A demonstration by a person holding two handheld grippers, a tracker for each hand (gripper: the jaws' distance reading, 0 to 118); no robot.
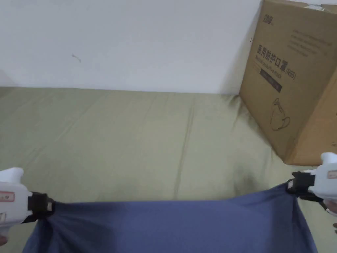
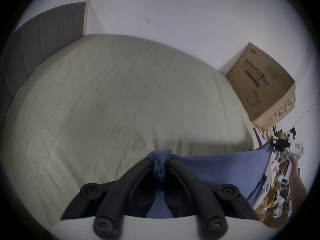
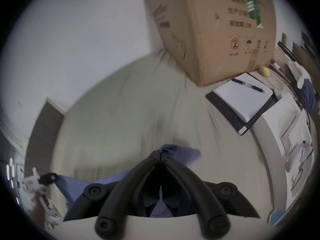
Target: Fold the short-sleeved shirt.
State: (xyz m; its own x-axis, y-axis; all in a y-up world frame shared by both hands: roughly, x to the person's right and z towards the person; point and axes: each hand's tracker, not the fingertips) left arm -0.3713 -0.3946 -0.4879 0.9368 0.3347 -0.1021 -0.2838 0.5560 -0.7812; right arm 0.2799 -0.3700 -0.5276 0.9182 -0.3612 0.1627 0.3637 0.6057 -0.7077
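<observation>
Shirt (image 1: 171, 227), soft, light and limp, stretched above the bed (image 1: 131, 141) near its front edge, pinched by left gripper (image 1: 49, 207) and right gripper (image 1: 290, 187), both clamped on opposite corners; best held there, sagging otherwise.

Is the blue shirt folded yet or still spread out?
Spread out. The shirt hangs stretched between the left gripper and right gripper, each clamped on an edge, above the bed.

Bedroom: sheeted bed (image 1: 131, 138), headboard (image 2: 43, 36)
</observation>
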